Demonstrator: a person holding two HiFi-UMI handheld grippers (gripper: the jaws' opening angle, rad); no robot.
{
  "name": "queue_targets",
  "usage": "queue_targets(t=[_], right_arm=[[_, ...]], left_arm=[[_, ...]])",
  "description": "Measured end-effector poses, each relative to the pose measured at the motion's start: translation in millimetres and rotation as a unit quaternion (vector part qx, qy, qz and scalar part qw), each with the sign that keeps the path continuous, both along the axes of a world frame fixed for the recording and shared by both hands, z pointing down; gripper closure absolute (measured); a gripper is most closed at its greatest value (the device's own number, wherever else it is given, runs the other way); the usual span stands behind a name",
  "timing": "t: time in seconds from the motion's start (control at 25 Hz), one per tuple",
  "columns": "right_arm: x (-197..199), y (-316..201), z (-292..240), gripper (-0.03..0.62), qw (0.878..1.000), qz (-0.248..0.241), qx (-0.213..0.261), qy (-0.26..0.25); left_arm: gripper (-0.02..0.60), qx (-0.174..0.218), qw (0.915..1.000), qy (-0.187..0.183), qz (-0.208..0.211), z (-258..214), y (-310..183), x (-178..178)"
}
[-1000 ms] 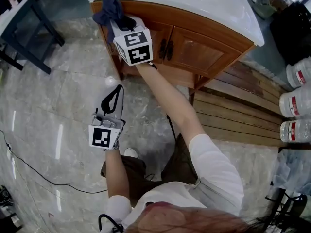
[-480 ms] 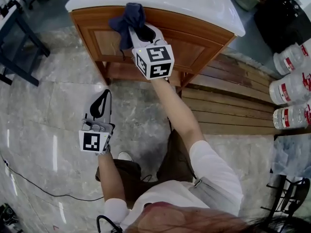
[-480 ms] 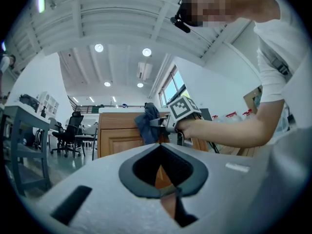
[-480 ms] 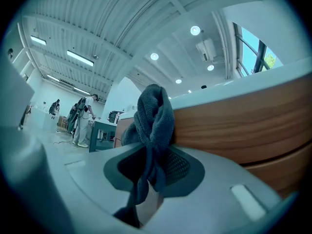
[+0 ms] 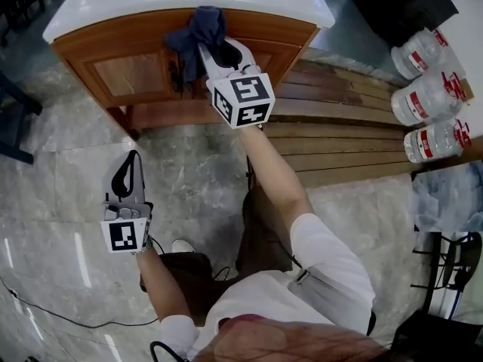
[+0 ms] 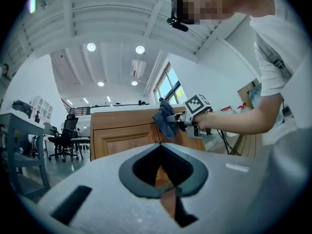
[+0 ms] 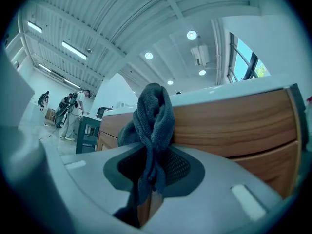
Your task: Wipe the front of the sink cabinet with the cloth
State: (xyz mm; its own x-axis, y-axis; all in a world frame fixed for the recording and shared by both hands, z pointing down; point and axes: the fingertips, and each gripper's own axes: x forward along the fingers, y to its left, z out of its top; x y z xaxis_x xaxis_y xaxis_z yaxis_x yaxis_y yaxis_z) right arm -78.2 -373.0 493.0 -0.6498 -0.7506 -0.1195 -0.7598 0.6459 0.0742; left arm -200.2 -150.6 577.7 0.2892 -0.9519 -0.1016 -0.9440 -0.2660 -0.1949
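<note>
The wooden sink cabinet (image 5: pixel 121 70) with a white top stands at the top of the head view. A dark blue cloth (image 5: pixel 200 32) is pressed against its upper front rail, right of the middle. My right gripper (image 5: pixel 211 51) is shut on that cloth, which hangs bunched out of the jaws in the right gripper view as well: cloth (image 7: pixel 155 116), right gripper (image 7: pixel 148 191), cabinet front (image 7: pixel 234 126). My left gripper (image 5: pixel 128 164) hangs shut and empty over the floor, apart from the cabinet. From the left gripper (image 6: pixel 168 194) I see the cabinet (image 6: pixel 122 138) and the cloth (image 6: pixel 165 121).
Large water bottles (image 5: pixel 426 96) lie at the right beside a slatted wooden platform (image 5: pixel 339 142) that runs under the cabinet. A dark table leg (image 5: pixel 11 89) shows at the left edge. A thin cable (image 5: pixel 45 308) crosses the marble floor.
The right gripper has carried the cloth rightward along the cabinet's upper front, from its left corner to past the middle. The left gripper stayed low and shut.
</note>
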Motion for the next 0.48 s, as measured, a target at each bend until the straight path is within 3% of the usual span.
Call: queue_targets(t=[0.48], right_arm=[[101,-12,-3,0.493,0.997,0.071,0.006,0.001]], left_arm=[[0.581,-0.029,0.999,-0.03,0.015,11,-8,23]])
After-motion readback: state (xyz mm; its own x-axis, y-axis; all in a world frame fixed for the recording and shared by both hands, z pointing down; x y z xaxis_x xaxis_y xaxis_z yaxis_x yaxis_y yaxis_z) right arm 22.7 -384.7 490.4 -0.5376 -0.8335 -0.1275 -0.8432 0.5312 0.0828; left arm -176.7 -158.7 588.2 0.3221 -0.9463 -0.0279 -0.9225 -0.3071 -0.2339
